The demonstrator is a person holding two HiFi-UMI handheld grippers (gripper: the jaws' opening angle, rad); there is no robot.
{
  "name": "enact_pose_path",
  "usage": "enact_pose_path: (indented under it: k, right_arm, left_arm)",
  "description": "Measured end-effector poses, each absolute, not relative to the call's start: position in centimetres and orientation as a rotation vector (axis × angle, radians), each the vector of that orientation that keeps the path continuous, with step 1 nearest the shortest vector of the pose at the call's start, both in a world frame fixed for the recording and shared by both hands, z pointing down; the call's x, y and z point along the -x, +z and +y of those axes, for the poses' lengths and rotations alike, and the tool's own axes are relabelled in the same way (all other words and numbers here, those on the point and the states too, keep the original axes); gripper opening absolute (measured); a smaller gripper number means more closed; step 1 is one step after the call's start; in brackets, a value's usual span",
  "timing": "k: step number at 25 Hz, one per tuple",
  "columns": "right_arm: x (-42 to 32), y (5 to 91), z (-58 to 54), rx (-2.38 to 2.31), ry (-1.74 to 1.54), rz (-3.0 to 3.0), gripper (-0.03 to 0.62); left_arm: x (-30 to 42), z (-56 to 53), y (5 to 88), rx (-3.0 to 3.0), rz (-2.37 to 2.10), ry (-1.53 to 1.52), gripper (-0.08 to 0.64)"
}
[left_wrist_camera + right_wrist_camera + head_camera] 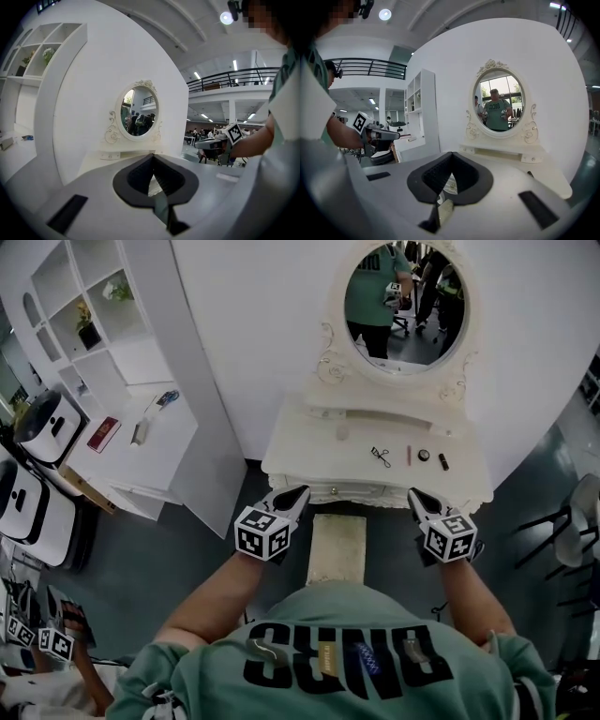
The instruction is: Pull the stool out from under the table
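The stool (337, 547), with a cream padded seat, stands partly under the white dressing table (309, 460), its near end sticking out toward me. In the head view my left gripper (298, 493) hangs just left of the stool at the table's front edge, and my right gripper (413, 494) hangs just right of it. Neither touches the stool. Both point toward the table. The left gripper (153, 157) has its jaws together with nothing in them. The right gripper (451, 154) looks the same, shut and empty.
An oval mirror (403, 301) stands on the table, with an eyelash curler (381, 457) and small cosmetics (424, 455) in front of it. A white shelf unit (141, 427) stands to the left, white machines (47, 423) beyond it. A chair (572, 521) is at right.
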State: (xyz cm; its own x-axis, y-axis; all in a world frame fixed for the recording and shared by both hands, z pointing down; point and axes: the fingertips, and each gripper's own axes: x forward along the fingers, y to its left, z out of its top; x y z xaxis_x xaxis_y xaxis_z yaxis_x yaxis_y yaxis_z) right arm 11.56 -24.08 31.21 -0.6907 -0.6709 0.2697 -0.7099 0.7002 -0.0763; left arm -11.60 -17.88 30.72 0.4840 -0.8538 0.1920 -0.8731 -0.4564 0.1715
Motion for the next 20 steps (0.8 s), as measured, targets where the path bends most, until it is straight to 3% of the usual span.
enact_pose_path:
  k: [20]
  right_arm:
    - [-11.4,31.0,-21.8,-1.064,0.211,-2.673,-0.008]
  left_arm:
    - [12.2,-15.0,31.3,-2.451,-1.502,0.059,0.008]
